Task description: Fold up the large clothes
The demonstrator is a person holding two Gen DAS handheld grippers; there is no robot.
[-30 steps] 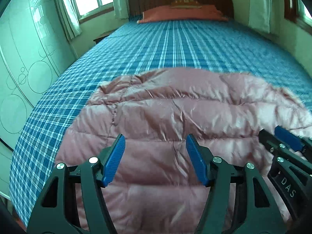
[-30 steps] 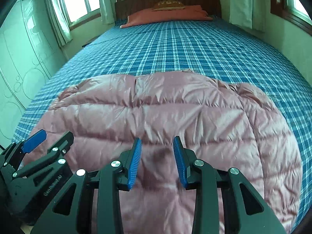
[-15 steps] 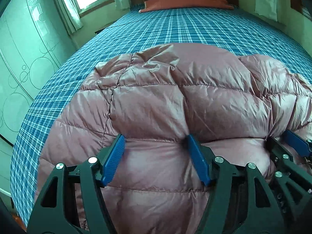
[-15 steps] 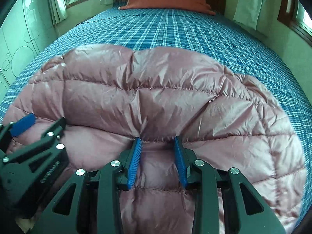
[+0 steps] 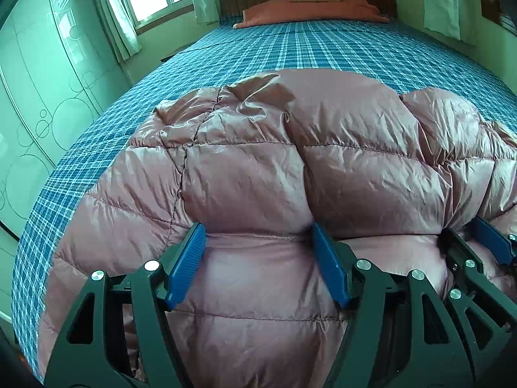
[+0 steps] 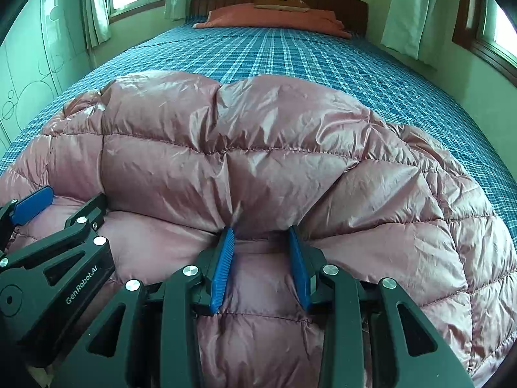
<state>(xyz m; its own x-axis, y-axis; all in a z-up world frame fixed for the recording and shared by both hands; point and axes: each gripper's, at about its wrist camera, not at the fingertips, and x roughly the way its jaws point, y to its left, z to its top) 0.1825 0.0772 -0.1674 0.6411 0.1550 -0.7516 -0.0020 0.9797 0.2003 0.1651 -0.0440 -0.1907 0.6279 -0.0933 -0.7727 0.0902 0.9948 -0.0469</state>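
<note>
The pink quilted down jacket (image 5: 258, 168) is laid across the near end of the bed (image 5: 323, 48), filling the lower two thirds of both wrist views, with the blue plaid sheet exposed above it and along the left edge of the left wrist view. A thick puffed roll is seen across the middle of each frame, resting on a flatter layer beneath; this is judged to be a fold already carried over, with the doubled edge lying towards the bottom of the frame. The left gripper (image 5: 258, 258) is set at the crease where the roll meets the lower layer, its blue pads spread wide with fabric bulging between them; the pads are not seen to pinch the cloth, so the fingers are recorded as released. The right gripper (image 6: 261, 258) is placed on the same crease, at the lower centre of the right wrist view, its pads held narrower with a ridge of fabric between them; whether that ridge is clamped cannot be told. Each gripper is visible at the edge of the other's view, side by side, a placement judged suited to pressing the fold flat or taking hold evenly. An orange pillow (image 6: 274, 19) is noted at the headboard, upper centre, well apart from the work.
</note>
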